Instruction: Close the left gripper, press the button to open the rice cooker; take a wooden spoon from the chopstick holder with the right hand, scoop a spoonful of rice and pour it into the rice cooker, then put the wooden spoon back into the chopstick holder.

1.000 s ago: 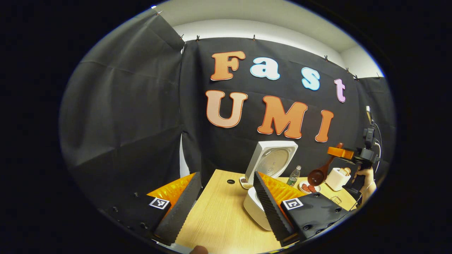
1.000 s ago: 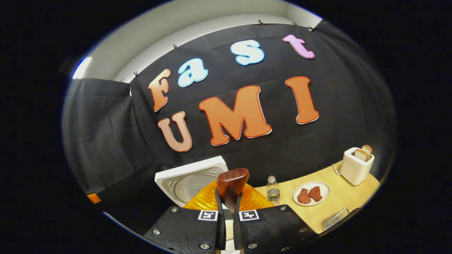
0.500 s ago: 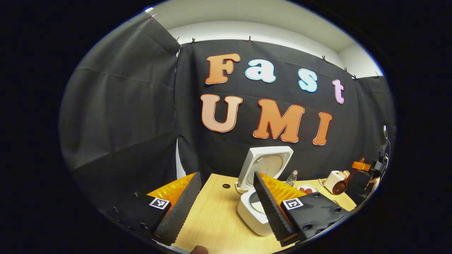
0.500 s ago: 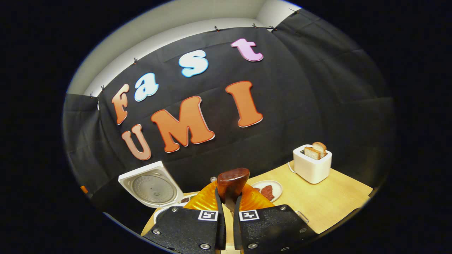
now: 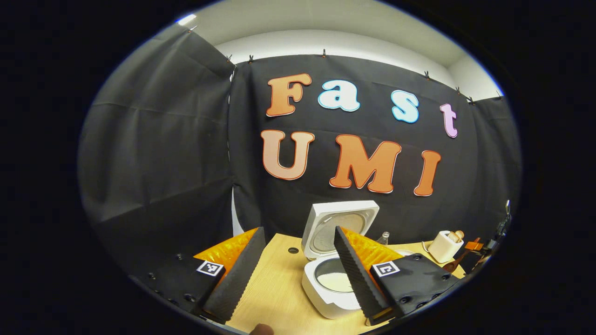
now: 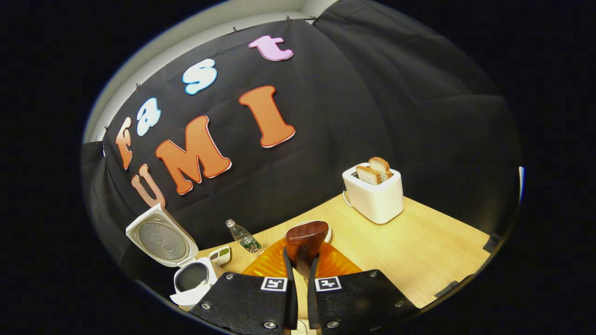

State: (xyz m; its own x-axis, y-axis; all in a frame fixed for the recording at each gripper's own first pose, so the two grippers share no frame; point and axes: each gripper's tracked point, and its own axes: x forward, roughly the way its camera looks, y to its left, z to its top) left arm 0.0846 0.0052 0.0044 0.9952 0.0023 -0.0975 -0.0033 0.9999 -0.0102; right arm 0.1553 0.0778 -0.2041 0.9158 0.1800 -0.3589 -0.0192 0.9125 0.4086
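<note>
Left claw (image 5: 298,274): fingers spread apart, holding nothing, above the wooden surface (image 5: 274,298). Right claw (image 6: 298,279): fingers pressed onto the handle of the wooden spoon (image 6: 305,239), bowl pointing forward and up.

Rice cooker (image 5: 326,291): lid (image 5: 337,223) standing open, pale rice in the pot. No brand legible on it.

Toaster (image 6: 375,195): two bread slices in its slots. Water bottle (image 6: 243,237) upright, label too small to read. Small divided dish (image 6: 220,254) beside the cooker with dark and green contents.
</note>
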